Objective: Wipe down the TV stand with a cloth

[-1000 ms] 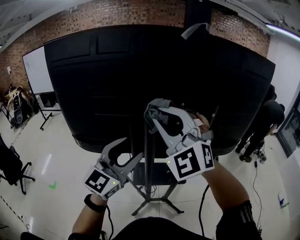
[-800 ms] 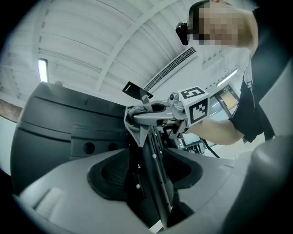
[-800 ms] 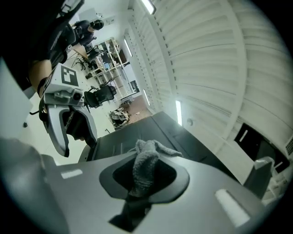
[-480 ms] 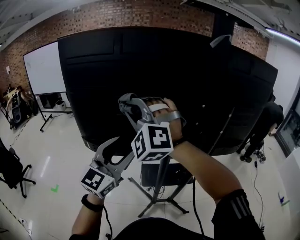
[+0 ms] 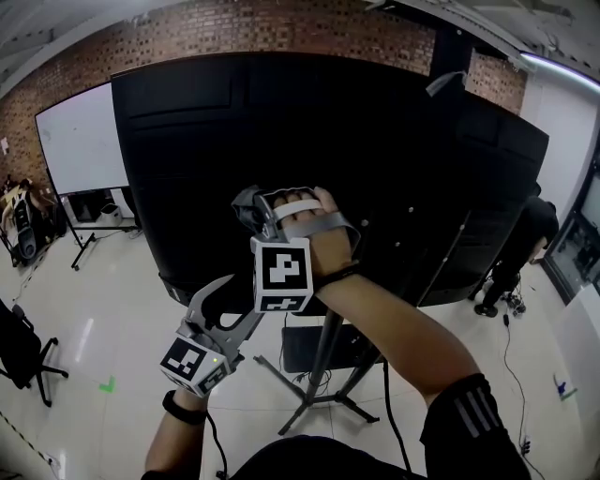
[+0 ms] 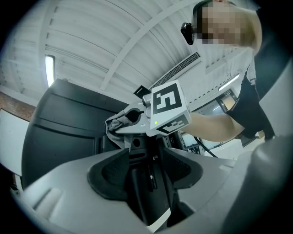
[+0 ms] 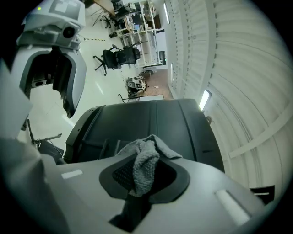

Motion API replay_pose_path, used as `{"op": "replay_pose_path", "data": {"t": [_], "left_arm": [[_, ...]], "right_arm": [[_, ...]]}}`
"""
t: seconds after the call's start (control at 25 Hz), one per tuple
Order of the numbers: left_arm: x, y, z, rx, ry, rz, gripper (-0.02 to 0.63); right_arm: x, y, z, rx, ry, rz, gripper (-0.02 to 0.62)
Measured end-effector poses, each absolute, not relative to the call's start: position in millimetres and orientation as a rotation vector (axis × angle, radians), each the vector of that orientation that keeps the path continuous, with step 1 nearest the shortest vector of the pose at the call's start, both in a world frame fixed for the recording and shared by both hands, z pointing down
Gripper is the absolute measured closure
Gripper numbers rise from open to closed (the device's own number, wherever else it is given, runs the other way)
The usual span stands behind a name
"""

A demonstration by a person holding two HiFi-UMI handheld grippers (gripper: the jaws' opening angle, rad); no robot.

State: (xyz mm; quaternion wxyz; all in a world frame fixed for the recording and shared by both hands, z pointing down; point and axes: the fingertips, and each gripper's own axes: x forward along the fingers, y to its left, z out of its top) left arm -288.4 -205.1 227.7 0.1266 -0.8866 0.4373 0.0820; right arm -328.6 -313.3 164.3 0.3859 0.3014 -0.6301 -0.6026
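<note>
1. A wide black television (image 5: 394,159), seen from its back panel, fills most of the head view in front of a red brick wall (image 5: 234,23).
2. A pale glossy floor (image 5: 103,319) lies below, and a white board on a wheeled frame (image 5: 82,145) stands at the left.
3. The black TV stand (image 5: 322,370), a post on splayed legs, rises under the television's lower edge.
4. The right gripper (image 5: 251,208) is held high against the back panel, above the post. Its jaws are clamped together on the cloth.
5. The left gripper (image 5: 251,298) hangs lower, just left of the post. Its jaws stand apart and grip nothing.
6. The small grey knitted cloth (image 7: 146,160) bunches out of the right jaws close to the panel. Whether it touches the panel cannot be told.
</note>
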Motion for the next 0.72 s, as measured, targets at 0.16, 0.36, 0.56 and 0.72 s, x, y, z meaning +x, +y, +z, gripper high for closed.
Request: {"op": "replay_pose_path", "data": {"t": [0.16,0.36,0.56,0.72], "left_arm": [[-279,-208,227,-2.601,1.221,0.252,0.350],[-261,-210,227,-2.644,1.164,0.266,0.350],[-246,-213,228,-2.666,1.112,0.275,0.350],[-245,-213,228,-2.675,1.097,0.279,0.350]], "right_arm": [[-304,-319,165,0.802,-1.536,-1.505,0.543],[-270,-325,166,0.842,-1.441,-1.452,0.543],[-240,-332,168,0.874,-1.369,-1.402,0.543],[-233,-329,164,0.892,-1.366,-1.408,0.543]]}}
